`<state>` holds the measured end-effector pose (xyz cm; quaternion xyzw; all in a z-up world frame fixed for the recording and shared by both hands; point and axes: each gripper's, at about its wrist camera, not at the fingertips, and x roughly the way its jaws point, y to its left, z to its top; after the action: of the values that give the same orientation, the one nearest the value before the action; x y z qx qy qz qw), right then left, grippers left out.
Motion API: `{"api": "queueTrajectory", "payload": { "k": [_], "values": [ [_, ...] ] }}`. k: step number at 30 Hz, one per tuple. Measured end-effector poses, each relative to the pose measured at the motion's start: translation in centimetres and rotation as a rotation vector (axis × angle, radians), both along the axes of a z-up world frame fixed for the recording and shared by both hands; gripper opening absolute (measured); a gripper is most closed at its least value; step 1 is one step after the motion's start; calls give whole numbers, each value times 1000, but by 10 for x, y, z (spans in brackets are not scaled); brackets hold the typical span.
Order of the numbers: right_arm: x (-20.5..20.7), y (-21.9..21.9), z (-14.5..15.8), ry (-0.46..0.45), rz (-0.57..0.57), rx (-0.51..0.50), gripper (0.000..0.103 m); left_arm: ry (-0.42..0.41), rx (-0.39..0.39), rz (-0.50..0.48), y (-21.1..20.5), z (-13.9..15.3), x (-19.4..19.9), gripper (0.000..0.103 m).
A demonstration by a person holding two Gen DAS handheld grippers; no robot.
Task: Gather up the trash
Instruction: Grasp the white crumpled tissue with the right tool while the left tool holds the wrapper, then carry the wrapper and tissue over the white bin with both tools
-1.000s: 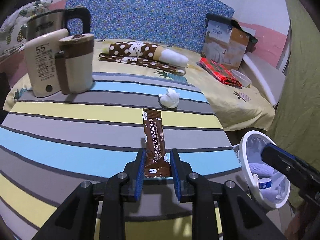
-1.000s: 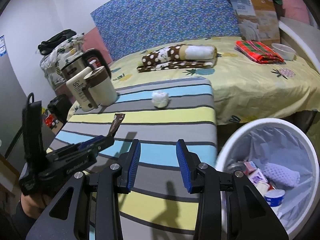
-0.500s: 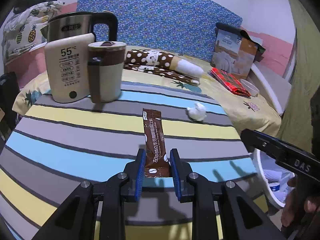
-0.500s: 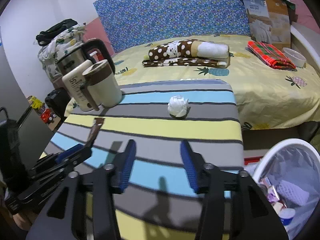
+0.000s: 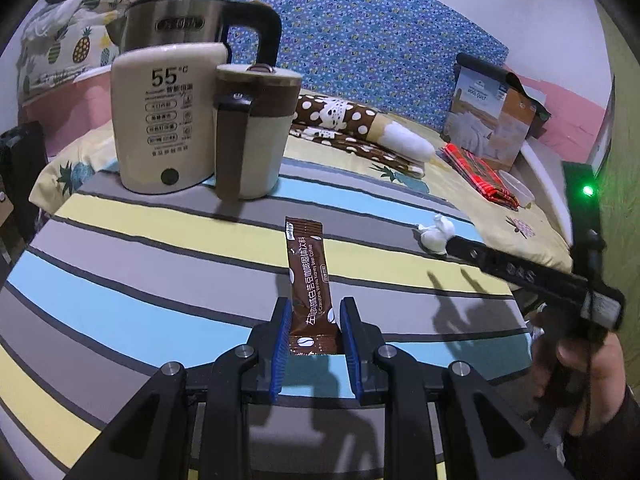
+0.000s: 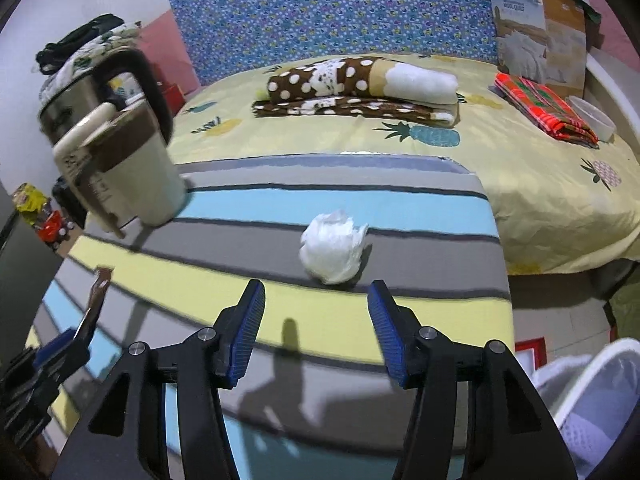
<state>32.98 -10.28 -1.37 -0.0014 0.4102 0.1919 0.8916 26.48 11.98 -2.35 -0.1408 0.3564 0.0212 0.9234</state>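
The left tool [image 5: 314, 324] grips a brown coffee sachet [image 5: 309, 284] by its lower end above the striped bench [image 5: 140, 264]. The right tool [image 6: 316, 312], jaws wide and empty, hangs just short of a crumpled white tissue [image 6: 333, 249] lying near the bench's far right corner, beside the bed [image 6: 540, 184]. A white bin [image 6: 592, 396] stands below the bench's right edge.

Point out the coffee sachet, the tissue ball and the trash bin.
coffee sachet [image 5: 309, 280], left wrist view, middle of wrapper
tissue ball [image 6: 332, 247], right wrist view, centre
trash bin [image 6: 576, 376], right wrist view, white rim
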Motion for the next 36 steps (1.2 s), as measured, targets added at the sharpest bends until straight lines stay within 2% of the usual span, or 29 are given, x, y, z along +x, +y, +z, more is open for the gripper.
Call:
{"api": "queueTrajectory", "payload": {
  "k": [8, 10, 13, 25, 36],
  "values": [
    [25, 8, -13, 21, -10, 5, 54, 22, -12, -4, 1, -12, 8, 25],
    [25, 9, -13, 28, -5, 8, 36, 26, -10, -3, 1, -14, 9, 25],
    [18, 9, -9, 19, 4, 9, 32, 31, -7, -3, 0, -16, 11, 25],
    [-47, -10, 7, 19, 51, 101, 32, 16, 33, -11, -8, -9, 1, 25],
    [-112, -22, 20, -4, 99, 132, 32, 14, 35, -46, -36, 4, -50, 25]
  ]
}}
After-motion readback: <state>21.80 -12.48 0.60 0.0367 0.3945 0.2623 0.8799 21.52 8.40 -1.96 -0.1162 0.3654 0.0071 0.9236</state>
